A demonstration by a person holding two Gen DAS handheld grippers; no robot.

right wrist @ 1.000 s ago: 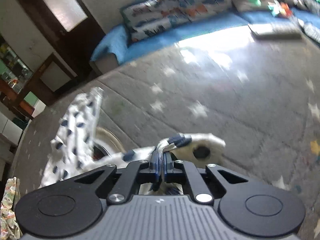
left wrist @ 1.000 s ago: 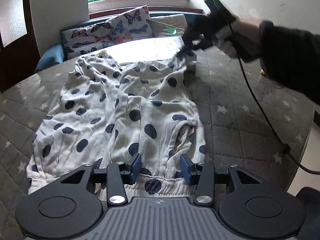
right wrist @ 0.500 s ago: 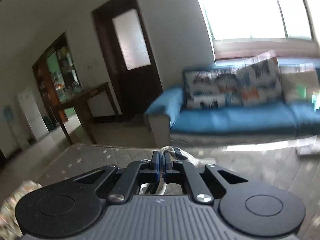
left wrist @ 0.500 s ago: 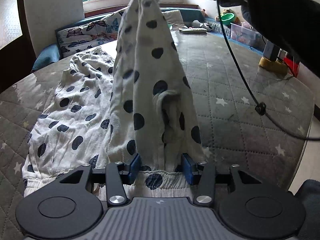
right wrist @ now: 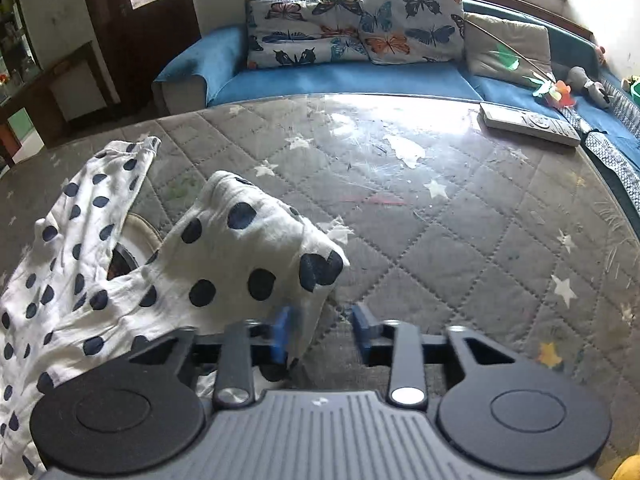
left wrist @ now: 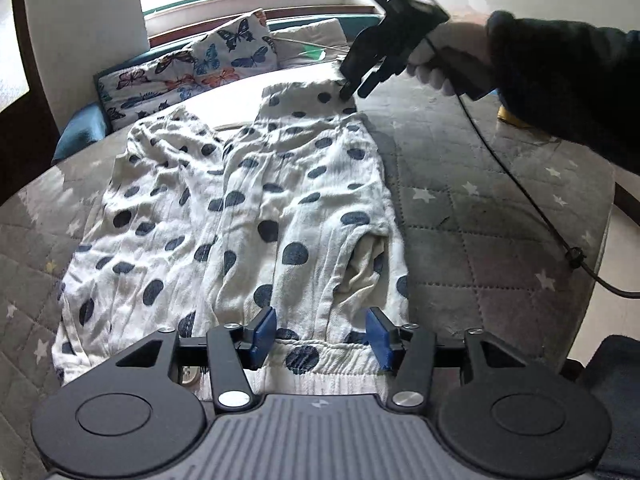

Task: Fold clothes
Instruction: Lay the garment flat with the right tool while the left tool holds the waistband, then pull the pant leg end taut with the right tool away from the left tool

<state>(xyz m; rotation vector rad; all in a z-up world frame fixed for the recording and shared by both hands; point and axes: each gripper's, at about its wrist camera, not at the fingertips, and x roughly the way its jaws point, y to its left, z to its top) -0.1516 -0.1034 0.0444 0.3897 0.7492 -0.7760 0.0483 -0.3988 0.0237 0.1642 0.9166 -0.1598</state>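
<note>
The left gripper (left wrist: 322, 334), black with blue finger pads, stands wide apart over the near elastic waistband of the white cotton trousers with dark blue polka dots (left wrist: 256, 216), holding nothing. The right gripper (right wrist: 322, 330), of the same make, also has its fingers spread; a fold of the dotted cloth drapes over its left pad (right wrist: 282, 334), but nothing is pinched between the two.

The trousers lie on the grey quilted table cover with white stars (left wrist: 480, 232), their long axis running from the near edge toward the far side, waistband nearest the left wrist camera and leg ends pointing away toward the sofa. The two legs lie side by side, the right one straighter and reaching farther, the left one more crumpled. The fabric is creased throughout, and a pocket lining gapes open near the right hip. In the right wrist view the far leg end is humped up off the cover just at the gripper.

A hand in a pale glove (left wrist: 436, 68) with a dark sleeve (left wrist: 568, 76) grips the right tool at the far leg end, a black cable (left wrist: 520, 184) trailing across the cover. A white remote control (right wrist: 528, 124) lies at the cover's far right. Beyond stands a blue sofa (right wrist: 340, 80) with butterfly-print cushions (right wrist: 352, 24).
</note>
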